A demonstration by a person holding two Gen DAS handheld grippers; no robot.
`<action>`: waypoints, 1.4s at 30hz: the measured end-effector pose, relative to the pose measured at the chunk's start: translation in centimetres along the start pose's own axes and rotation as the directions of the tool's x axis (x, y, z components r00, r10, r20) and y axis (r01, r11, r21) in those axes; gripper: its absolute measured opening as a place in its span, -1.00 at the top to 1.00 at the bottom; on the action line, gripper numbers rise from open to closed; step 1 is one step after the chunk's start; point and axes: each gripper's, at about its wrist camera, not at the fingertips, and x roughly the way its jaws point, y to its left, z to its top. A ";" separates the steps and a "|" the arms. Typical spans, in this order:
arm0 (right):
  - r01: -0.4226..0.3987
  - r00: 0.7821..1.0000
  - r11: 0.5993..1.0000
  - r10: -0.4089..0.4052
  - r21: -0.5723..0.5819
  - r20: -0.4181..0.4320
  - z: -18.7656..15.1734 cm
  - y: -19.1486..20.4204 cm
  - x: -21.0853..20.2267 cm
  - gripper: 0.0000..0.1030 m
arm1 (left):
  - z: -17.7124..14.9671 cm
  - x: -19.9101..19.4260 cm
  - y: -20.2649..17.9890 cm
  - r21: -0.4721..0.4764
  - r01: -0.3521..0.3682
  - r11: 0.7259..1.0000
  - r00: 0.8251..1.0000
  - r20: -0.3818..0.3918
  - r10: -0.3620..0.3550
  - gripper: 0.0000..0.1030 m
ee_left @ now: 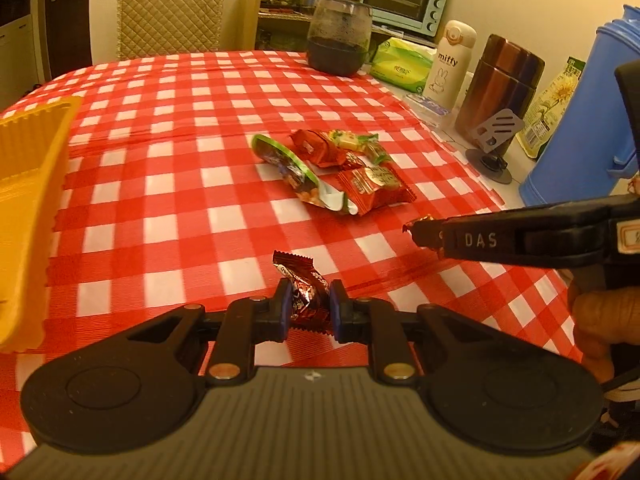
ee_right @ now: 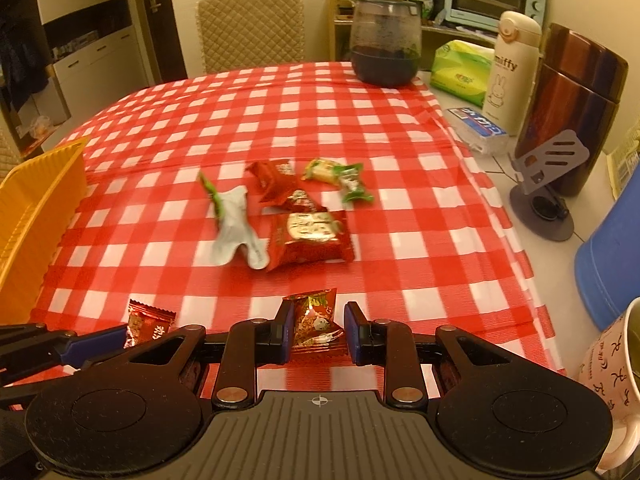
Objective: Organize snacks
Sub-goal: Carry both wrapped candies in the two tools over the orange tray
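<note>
Basket (ee_left: 28, 208), yellow plastic with a ribbed wall, stands at 9 o'clock in both views on the red-checked tablecloth (ee_left: 180, 208); neither view shows its inside. The left gripper (ee_left: 310, 306) has its jaws closed tight on a dark red wrapped candy (ee_left: 302, 288), held clear of the cloth. The right wrist view shows that same candy from the side at 8 o'clock, its crimped end standing up.

The right gripper (ee_right: 318, 330) grips a small red-and-gold snack packet (ee_right: 314, 320) with its jaws nearly closed; the left pad touches the packet, while contact at the right pad is unclear. The left wrist view shows only a corner of that packet past the fingertips at 3 o'clock, with a hand (ee_left: 596, 320) below.

The snack pile (ee_right: 288, 212) lies at mid-table, well apart from the basket. The right wrist view shows the silver inside of a torn wrapper (ee_right: 236, 232); the left wrist view shows its green-edged printed face.

At 1 to 3 o'clock stand a dark glass jar (ee_right: 386, 36), white flask (ee_right: 510, 68), brown canister (ee_right: 576, 104) and blue container (ee_right: 612, 264). A patterned mug (ee_right: 612, 384) appears only in the right wrist view.
</note>
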 end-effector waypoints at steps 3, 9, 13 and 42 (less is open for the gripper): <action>-0.008 1.000 1.000 0.008 -0.011 0.006 0.1 0.8 -0.2 0.47 | 0.2 -1.0 0.5 -0.005 -0.007 1.000 1.000 0.015 0.007 0.67; -0.029 0.999 0.999 0.030 -0.029 0.029 0.8 2.4 -0.9 0.47 | 0.9 -2.7 1.6 -0.022 -0.020 1.000 0.999 0.048 0.021 0.66; -0.058 0.996 0.998 0.060 -0.031 0.061 1.9 3.7 -1.4 0.47 | 1.6 -4.2 2.6 -0.037 -0.032 0.999 0.996 0.077 0.035 0.66; -0.349 0.918 0.899 0.385 -0.265 0.100 6.0 24.5 -1.1 0.47 | 2.1 -14.8 19.8 -0.202 -0.264 0.943 0.947 0.131 0.293 0.66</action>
